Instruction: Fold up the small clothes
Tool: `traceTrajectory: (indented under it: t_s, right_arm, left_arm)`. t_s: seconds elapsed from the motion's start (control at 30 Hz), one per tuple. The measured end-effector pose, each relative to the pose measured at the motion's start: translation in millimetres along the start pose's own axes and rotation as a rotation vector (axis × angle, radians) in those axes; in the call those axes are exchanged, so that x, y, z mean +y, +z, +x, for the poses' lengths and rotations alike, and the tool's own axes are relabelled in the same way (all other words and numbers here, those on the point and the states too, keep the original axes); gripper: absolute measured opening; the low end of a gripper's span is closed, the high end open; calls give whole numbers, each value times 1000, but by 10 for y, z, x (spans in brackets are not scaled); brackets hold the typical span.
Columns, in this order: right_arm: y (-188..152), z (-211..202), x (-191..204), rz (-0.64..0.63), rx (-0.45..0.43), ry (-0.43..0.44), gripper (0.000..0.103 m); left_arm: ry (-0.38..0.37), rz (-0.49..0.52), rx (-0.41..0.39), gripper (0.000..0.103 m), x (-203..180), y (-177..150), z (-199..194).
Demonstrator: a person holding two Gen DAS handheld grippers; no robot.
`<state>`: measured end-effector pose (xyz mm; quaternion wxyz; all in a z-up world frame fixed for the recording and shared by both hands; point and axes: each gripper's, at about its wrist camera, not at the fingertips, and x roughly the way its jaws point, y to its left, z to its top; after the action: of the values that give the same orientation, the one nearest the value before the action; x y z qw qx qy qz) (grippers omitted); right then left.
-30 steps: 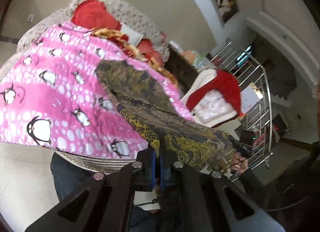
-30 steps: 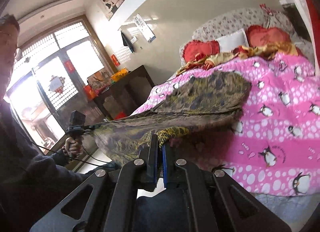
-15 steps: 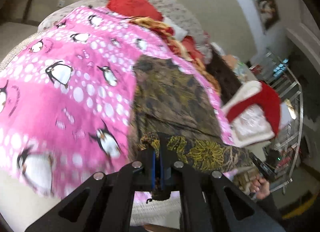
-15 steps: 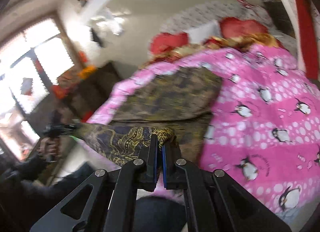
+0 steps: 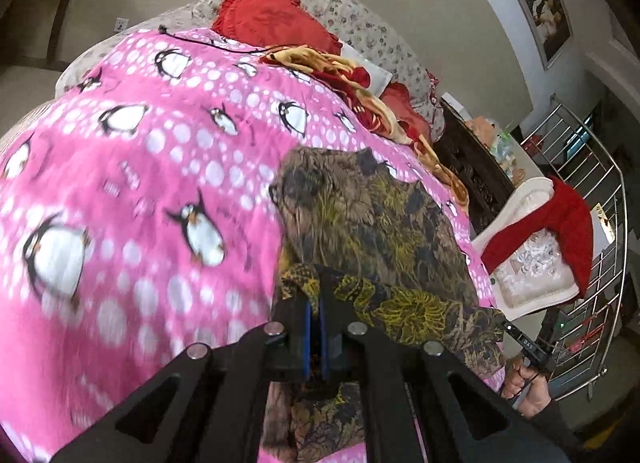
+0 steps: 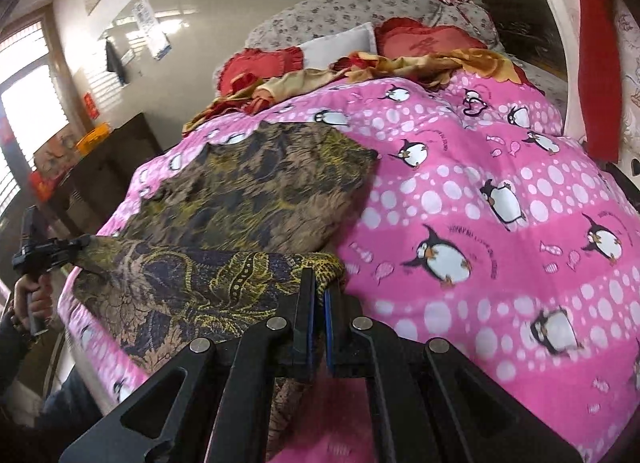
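Left wrist view: your left gripper (image 5: 315, 305) has its jaws clamped together on one corner of the brown, fuzzy garment with the yellow and dark leaf pattern (image 5: 360, 215). The cloth runs away from the jaws up the pink quilt printed with penguins and white dots (image 5: 132, 191), where its far part lies flat; its lifted near edge stretches across to the right, to your right gripper (image 5: 508, 329), which pinches the other corner. That edge is the long axis of the fold, and both hands sit equally near it.

Right wrist view: your right gripper (image 6: 318, 287) is likewise shut on the garment's (image 6: 256, 187) corner, with the left gripper (image 6: 76, 243) holding the far end of the same taut edge. Only here do you see the far hem clearly, lying short of the red and gold crumpled cloth (image 6: 352, 71), so I judge the held edge should travel forward onto that hem
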<state>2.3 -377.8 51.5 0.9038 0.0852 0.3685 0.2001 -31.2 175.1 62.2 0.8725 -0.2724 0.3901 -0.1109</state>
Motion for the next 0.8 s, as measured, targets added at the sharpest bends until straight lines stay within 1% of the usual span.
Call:
traceTrajectory:
  t_s: [0.1,0.2,0.33,0.5,0.57,0.7,0.8]
  right_arm:
    - [101,151,-28,10,-2,-25,0]
    - [215,223,-22,21,-15,-36,0]
    - [431,288,-8,21,-30,-47,0]
    - [689,437,-3,16,-14,-82,0]
    - [796,554,-39,29,11,-92,0]
    - [954,756,-72,9,32,-128,0]
    - [1071,883,-87,7,38,-147,0]
  left_arm:
    - [17,-1,5,3,6,124,113]
    - [16,-11,-3,3,20,282,195]
    - [39,-13,0,3,42,477,355]
    - [89,-1,17,3,41,643,602]
    - [96,1,21,3,40,707,670]
    - [106,3,12,3,24,884,781]
    - [121,10,22,3,20,992,888]
